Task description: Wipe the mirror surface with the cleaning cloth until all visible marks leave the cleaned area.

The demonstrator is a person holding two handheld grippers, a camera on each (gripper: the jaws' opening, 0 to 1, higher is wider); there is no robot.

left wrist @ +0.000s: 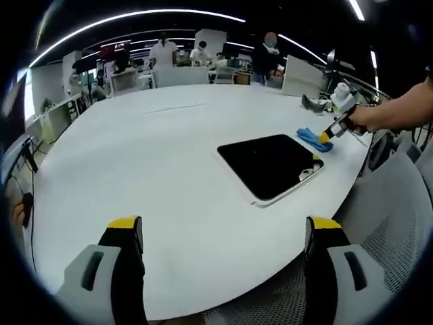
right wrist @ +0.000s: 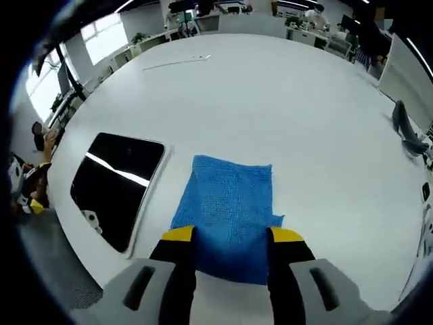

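My right tool [right wrist: 231, 238] straddles the blue cleaning cloth's [right wrist: 230, 213] near edge, jaws spread, mirror [right wrist: 116, 186] lying flat just left on the white table [right wrist: 284, 108]; left tool [left wrist: 223, 233] spread, empty; pinch squarely, gathering both layers before lifting.

Light: bright, from long ceiling strips [left wrist: 135, 13] and a window [right wrist: 101, 37] | Glare: a white streak on the dark mirror [right wrist: 115, 186] | Shadows: soft on the white bench [right wrist: 284, 108] | Edges: bent and dark | Focus: far room blurry
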